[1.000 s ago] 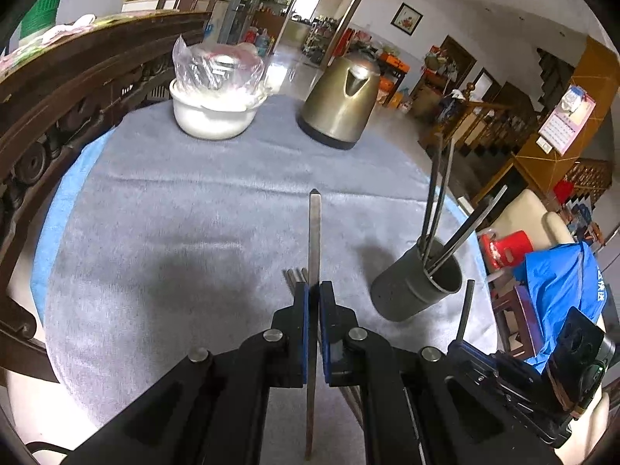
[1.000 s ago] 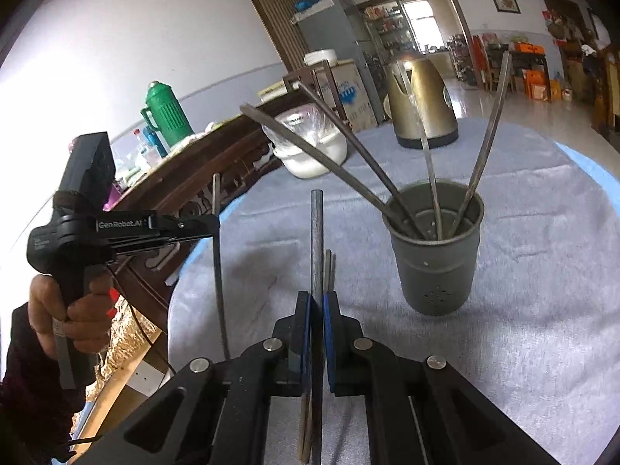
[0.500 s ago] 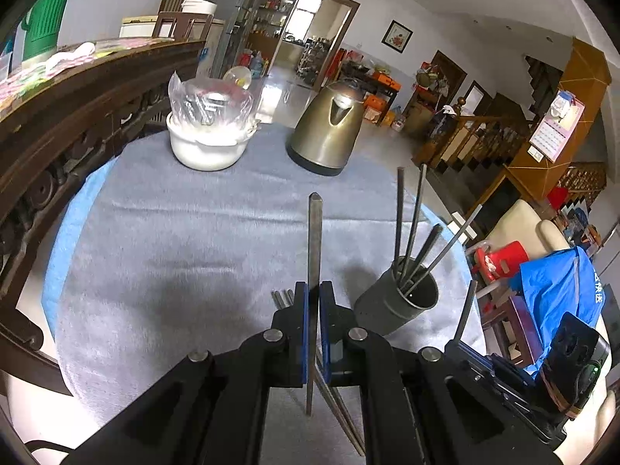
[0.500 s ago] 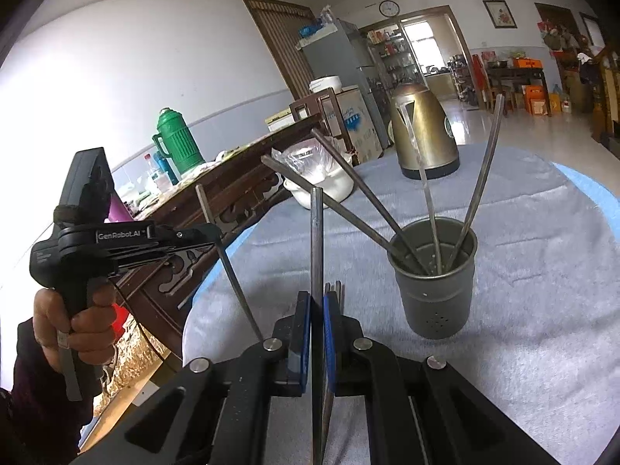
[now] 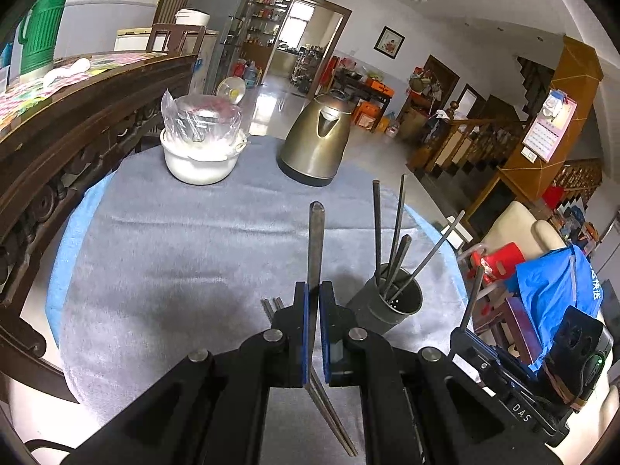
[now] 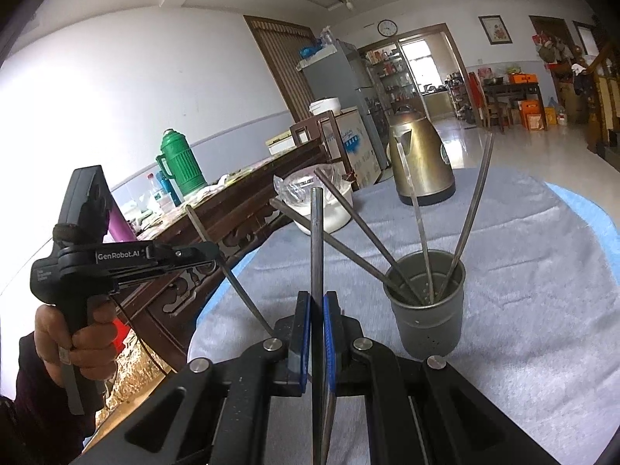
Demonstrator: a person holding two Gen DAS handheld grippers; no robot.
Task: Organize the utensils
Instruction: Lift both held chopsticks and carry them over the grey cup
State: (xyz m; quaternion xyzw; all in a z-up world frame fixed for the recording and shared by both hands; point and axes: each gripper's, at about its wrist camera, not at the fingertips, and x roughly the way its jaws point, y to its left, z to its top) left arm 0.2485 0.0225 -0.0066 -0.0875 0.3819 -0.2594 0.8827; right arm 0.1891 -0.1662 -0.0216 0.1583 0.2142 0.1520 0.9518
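Note:
A grey utensil cup (image 5: 387, 306) (image 6: 430, 317) stands on the grey cloth-covered table (image 5: 174, 252) with several metal chopsticks leaning in it. My left gripper (image 5: 314, 298) is shut on a metal chopstick (image 5: 314, 248) that points up and forward, left of the cup. In the right wrist view a hand (image 6: 73, 348) holds that left gripper (image 6: 211, 251) with its chopstick (image 6: 232, 275) slanting down. My right gripper (image 6: 317, 306) is shut on another chopstick (image 6: 316, 248), held upright left of the cup. More loose chopsticks (image 5: 271, 306) lie on the cloth beneath the left gripper.
A brass-coloured kettle (image 5: 317, 143) and a white bowl (image 5: 201, 162) with a plastic bag over it stand at the far side of the table. A carved dark wooden sideboard (image 5: 58, 135) runs along the left. A green thermos (image 6: 180, 162) stands on it.
Both grippers have risen from the table, each still shut on its chopstick. The cup and loose chopsticks now sit lower in both views.

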